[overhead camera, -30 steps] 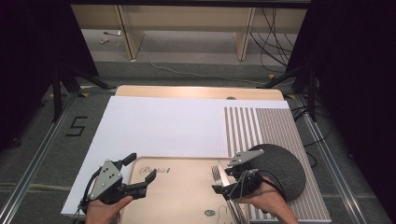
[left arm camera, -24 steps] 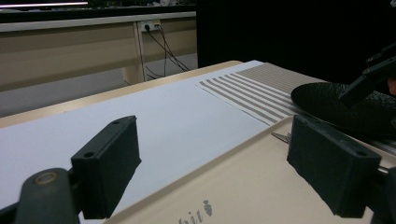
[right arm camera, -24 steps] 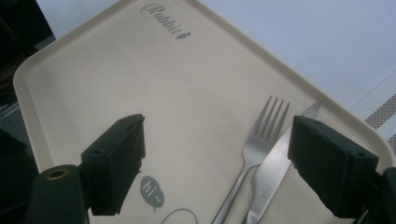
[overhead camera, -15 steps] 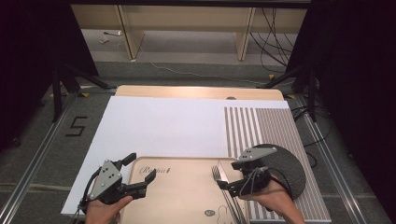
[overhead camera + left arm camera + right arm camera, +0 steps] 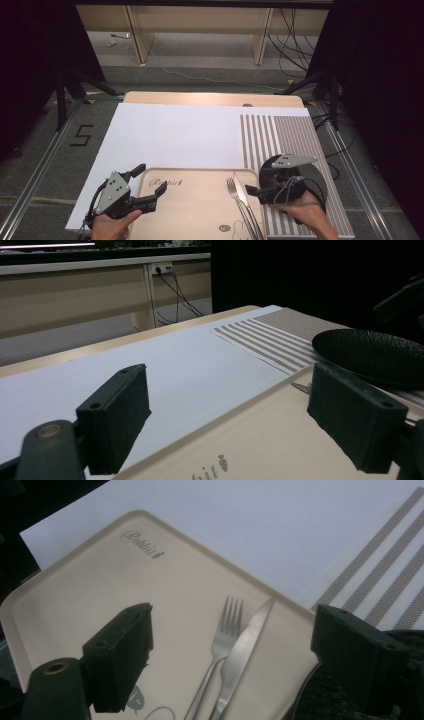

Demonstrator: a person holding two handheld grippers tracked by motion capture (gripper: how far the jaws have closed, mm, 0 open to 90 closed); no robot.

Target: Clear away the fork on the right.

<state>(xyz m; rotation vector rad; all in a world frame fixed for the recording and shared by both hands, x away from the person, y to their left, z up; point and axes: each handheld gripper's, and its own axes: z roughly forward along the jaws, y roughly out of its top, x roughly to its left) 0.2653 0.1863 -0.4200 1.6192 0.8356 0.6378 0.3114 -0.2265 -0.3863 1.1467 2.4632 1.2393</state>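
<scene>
A beige tray (image 5: 195, 205) lies at the near edge of the table, with a fork (image 5: 234, 191) and a knife (image 5: 244, 197) side by side on its right part. My right gripper (image 5: 256, 182) hovers over the black plate (image 5: 315, 179), just right of the cutlery. Its jaws have just been opening and stand wide, gripping nothing. In the right gripper view the fork (image 5: 222, 640) and knife (image 5: 245, 645) lie on the tray (image 5: 100, 595) below the right gripper (image 5: 235, 655). My left gripper (image 5: 152, 181) is open over the tray's left rim; it (image 5: 237, 415) holds nothing.
The black plate (image 5: 370, 352) rests on a striped placemat (image 5: 285, 135) at the right. A large white sheet (image 5: 180, 135) covers the middle of the wooden table (image 5: 200, 97). Dark stands and cables lie on the floor around it.
My right gripper has drawn back to the right and slightly up, from above the cutlery to over the plate. Fork and knife stay on the tray. The left gripper has not moved.
</scene>
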